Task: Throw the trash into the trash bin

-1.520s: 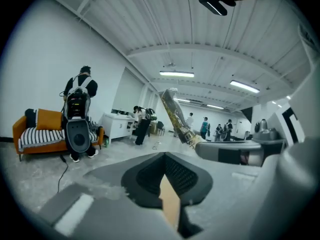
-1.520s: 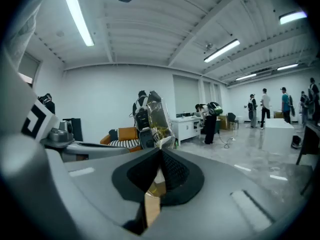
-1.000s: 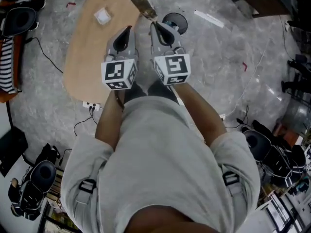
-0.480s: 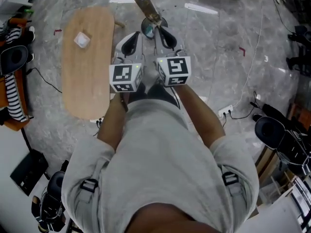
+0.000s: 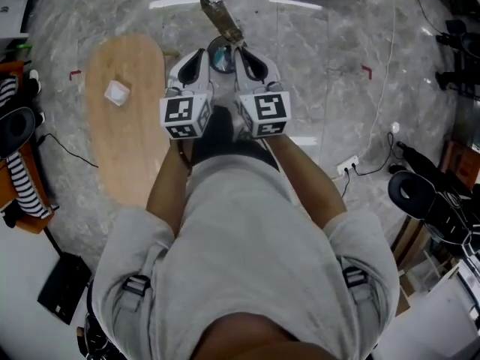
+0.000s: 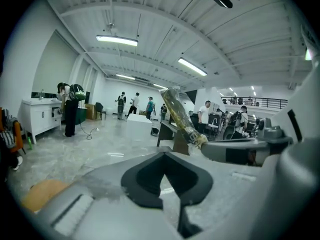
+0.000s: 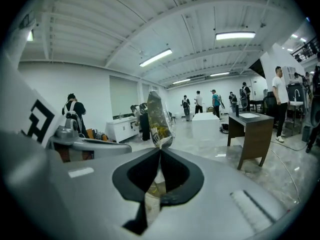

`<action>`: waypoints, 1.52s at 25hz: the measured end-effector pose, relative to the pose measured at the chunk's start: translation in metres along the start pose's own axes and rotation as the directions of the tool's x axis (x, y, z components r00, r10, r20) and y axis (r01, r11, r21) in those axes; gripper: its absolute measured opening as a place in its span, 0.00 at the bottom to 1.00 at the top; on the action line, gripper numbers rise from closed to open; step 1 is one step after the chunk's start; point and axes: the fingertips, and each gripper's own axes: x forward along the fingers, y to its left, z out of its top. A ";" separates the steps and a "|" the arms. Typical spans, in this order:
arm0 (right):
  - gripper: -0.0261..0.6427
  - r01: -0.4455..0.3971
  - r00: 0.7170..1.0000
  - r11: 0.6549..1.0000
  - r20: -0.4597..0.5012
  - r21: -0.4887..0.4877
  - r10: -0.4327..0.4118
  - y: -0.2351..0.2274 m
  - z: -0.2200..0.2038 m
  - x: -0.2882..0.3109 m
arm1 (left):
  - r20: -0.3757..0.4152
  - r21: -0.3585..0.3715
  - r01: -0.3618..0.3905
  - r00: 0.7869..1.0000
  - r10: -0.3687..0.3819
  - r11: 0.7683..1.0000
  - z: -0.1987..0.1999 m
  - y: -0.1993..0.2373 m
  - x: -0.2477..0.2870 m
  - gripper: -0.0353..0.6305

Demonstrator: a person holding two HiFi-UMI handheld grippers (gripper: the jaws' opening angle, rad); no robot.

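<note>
Head view, largest item first.

- Desk (image 5: 124,148): one, oval, wooden, at my 9–10 o'clock. It is well apart from the bin, so anything picked off it has to be carried across.
- Trash bin (image 5: 220,57): one, round, on the floor at my 12 o'clock. It shows in the gap between the two tool heads. I judge I am standing over it so the drop can go straight down.
- Left tongs (image 5: 199,52): one of two tools. Clenched on nothing; its own view shows the tips met with no item between them (image 6: 162,153). It rides beside the right tool as a spare.
- Right tongs (image 5: 240,49): clenched on the wrapper, pinching its lower end (image 7: 160,150).
- Marker cubes: two, one per tool, facing up at me.
- Wrapper (image 5: 219,15): one, crinkled, brownish. It sticks out toward 12 o'clock past the tips, at the far rim of the bin. A grip by one end leaves the rest free to fall clear on release.
- White crumpled scrap (image 5: 116,92): one, on the desk at 10 o'clock. Likely the next piece of trash.

Release not yet done.
</note>
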 end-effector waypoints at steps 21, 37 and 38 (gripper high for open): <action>0.05 -0.099 0.911 0.984 -0.385 0.149 0.149 -0.066 -0.281 0.154 | -0.293 -0.156 -0.084 0.956 0.035 0.984 -0.244 0.089 0.143 0.08; 0.05 -0.110 0.763 0.989 -0.630 0.097 0.146 -0.126 -0.508 0.221 | -0.408 -0.270 -0.141 0.913 0.019 0.953 -0.455 0.110 0.222 0.08; 0.05 -0.110 0.753 0.989 -0.642 0.094 0.145 -0.126 -0.521 0.225 | -0.417 -0.274 -0.141 0.909 0.014 0.951 -0.466 0.113 0.225 0.08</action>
